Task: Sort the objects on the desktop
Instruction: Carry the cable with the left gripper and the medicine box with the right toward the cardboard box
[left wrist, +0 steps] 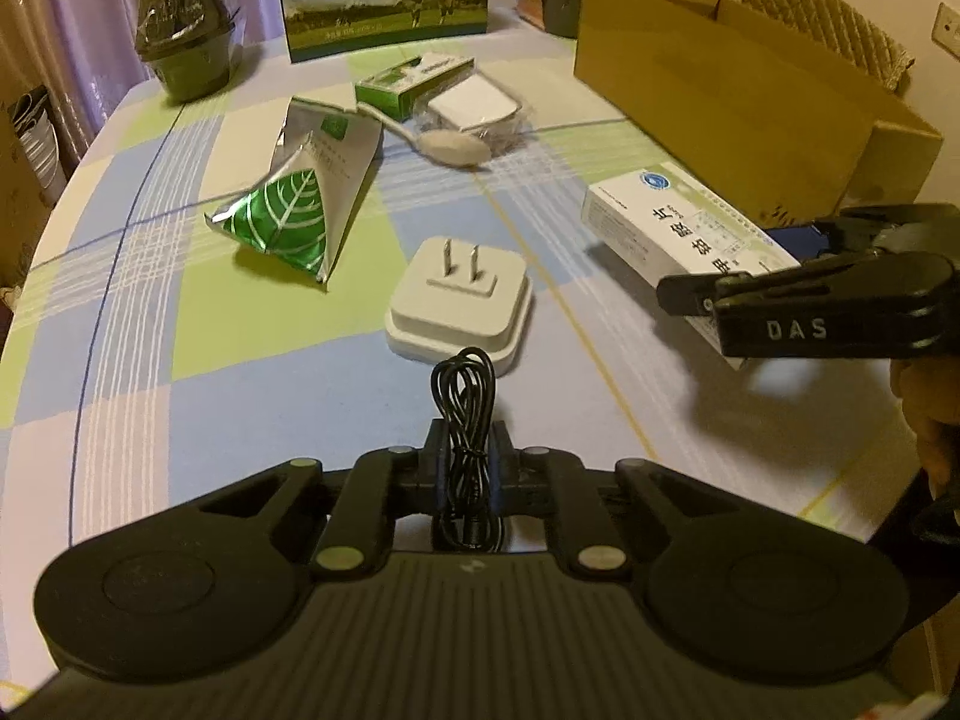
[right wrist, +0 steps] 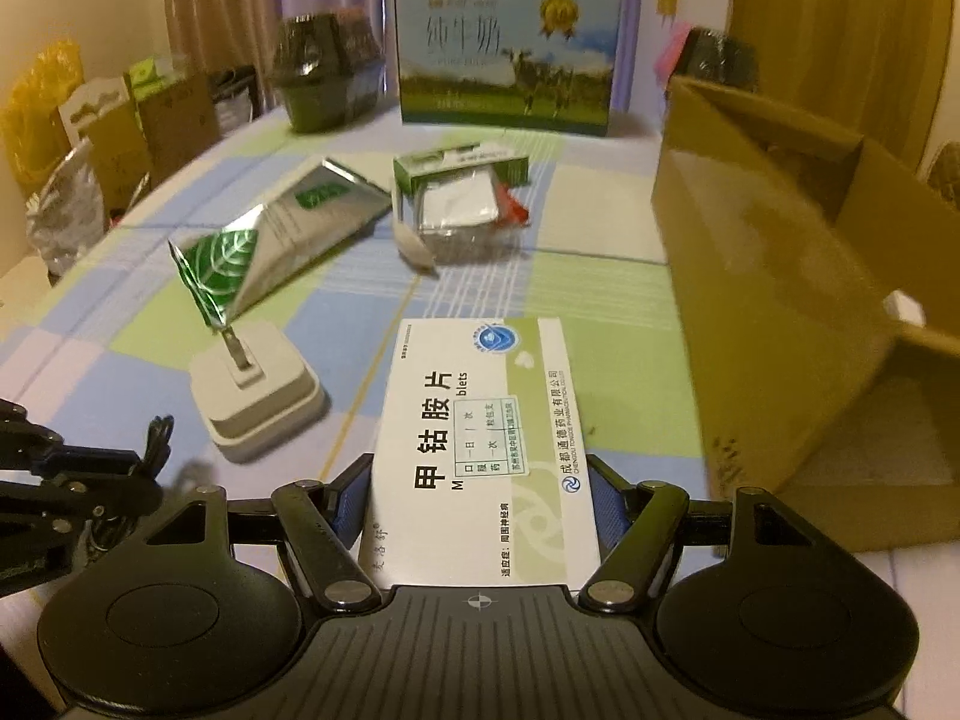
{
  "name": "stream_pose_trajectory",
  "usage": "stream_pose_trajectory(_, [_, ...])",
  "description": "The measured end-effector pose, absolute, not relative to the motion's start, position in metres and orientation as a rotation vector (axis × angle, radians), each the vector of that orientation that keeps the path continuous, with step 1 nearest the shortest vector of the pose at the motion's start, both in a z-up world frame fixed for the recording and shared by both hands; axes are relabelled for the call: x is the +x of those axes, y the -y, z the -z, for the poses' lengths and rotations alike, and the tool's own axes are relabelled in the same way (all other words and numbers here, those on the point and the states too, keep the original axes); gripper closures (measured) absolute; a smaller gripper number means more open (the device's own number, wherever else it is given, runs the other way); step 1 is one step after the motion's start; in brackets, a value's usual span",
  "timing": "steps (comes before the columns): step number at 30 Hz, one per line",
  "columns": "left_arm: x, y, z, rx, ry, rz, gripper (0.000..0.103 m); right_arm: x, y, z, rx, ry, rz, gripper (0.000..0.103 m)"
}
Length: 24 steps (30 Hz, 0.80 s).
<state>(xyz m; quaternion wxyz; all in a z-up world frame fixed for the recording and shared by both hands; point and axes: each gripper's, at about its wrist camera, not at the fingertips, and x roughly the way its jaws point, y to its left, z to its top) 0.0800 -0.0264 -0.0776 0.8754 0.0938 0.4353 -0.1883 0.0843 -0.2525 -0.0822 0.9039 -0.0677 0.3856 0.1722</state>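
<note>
My left gripper [left wrist: 465, 450] is shut on a coiled black cable [left wrist: 463, 414], held above the checked tablecloth just in front of a white plug adapter [left wrist: 461, 303] with its prongs up. My right gripper [right wrist: 480, 501] is shut on a white and green medicine box [right wrist: 480, 438], lifted over the table; the medicine box [left wrist: 690, 237] and the right gripper [left wrist: 678, 294] also show at the right of the left wrist view. A silver and green foil pouch [left wrist: 300, 198], a white spoon [left wrist: 447, 144], a small green box [left wrist: 408, 84] and a clear plastic container [left wrist: 480, 111] lie further back.
An open cardboard box [right wrist: 780, 276] stands at the right, close beside the medicine box. A milk carton case [right wrist: 507, 54] and a dark plastic pot [right wrist: 327, 78] stand at the table's far edge. Bags and boxes sit on the floor at the left [right wrist: 90, 138].
</note>
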Motion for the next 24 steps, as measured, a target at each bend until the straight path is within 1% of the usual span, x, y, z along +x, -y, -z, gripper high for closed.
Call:
stream_pose_trajectory(4, [0.078,0.034,0.068,0.197,-0.887,0.409,0.094,0.078,0.26,0.08,-0.121,-0.806,-0.336,0.035])
stream_pose_trajectory(8, [0.073,0.042,0.055,0.188,-0.859,0.423,0.094,0.067,0.269,0.063,-0.109,-0.766,-0.331,0.035])
stream_pose_trajectory(16, [0.071,0.073,0.021,0.197,-0.782,0.485,0.094,0.057,0.287,0.017,-0.081,-0.656,-0.299,0.035])
stream_pose_trajectory(24, [0.082,0.129,-0.026,0.164,-0.687,0.593,0.094,0.061,0.327,-0.039,-0.066,-0.516,-0.227,0.035])
